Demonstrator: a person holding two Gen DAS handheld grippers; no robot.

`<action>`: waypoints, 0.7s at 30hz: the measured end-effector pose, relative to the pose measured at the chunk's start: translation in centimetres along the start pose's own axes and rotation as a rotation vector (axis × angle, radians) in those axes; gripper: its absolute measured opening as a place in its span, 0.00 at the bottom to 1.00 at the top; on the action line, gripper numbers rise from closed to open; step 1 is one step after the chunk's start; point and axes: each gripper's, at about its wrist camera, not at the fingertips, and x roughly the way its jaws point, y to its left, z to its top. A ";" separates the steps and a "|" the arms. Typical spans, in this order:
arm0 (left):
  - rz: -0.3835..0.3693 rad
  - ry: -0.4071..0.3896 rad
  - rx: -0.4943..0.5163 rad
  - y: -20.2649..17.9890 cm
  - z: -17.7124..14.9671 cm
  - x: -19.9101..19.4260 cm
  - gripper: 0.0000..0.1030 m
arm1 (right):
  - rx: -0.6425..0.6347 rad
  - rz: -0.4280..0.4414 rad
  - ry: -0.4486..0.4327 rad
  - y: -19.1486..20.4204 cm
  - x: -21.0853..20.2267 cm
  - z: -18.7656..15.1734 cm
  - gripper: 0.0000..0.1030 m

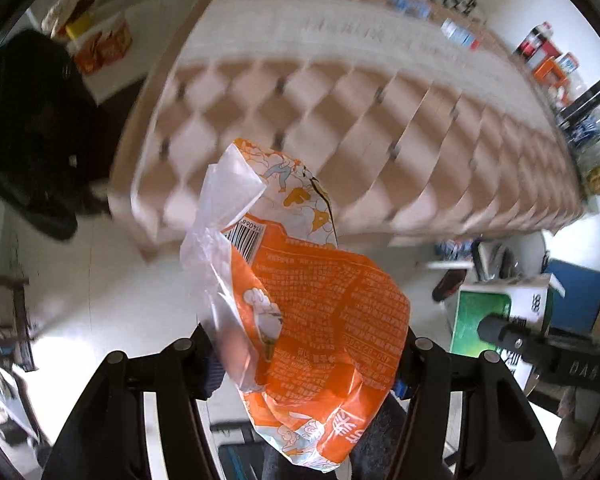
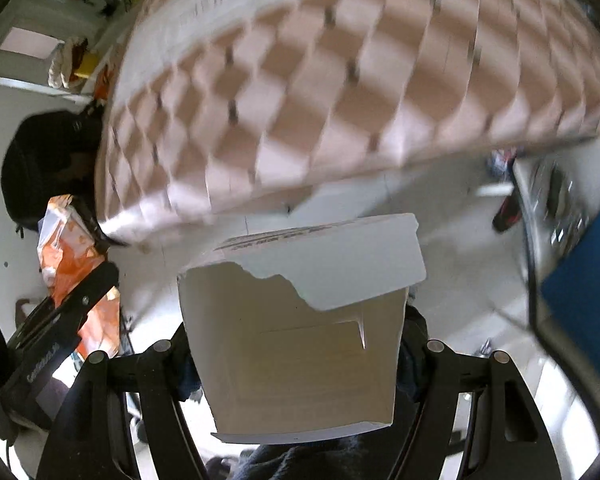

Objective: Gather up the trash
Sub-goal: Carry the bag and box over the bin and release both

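Observation:
My left gripper (image 1: pixel 306 356) is shut on a crumpled orange and white snack bag (image 1: pixel 316 304) with a clear plastic end, held up in the air. My right gripper (image 2: pixel 296 344) is shut on a torn white cardboard box (image 2: pixel 300 332), also held up. In the right wrist view the left gripper (image 2: pixel 80 304) with the orange bag (image 2: pixel 66 256) shows at the left edge. In the left wrist view the tip of the right gripper (image 1: pixel 500 330) shows at the right.
A large tufted pink and white panel (image 1: pixel 340 128) fills the space ahead, over a white floor. A black bag (image 1: pixel 28 128) is at the left. A green and white box (image 1: pixel 496 312) and a blue board (image 1: pixel 580 296) are at the right. Small items line a shelf (image 1: pixel 560 80).

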 end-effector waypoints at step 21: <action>-0.150 0.325 -0.288 8.5 -10.4 35.6 0.84 | 0.090 0.022 0.227 -8.6 39.8 -0.8 0.78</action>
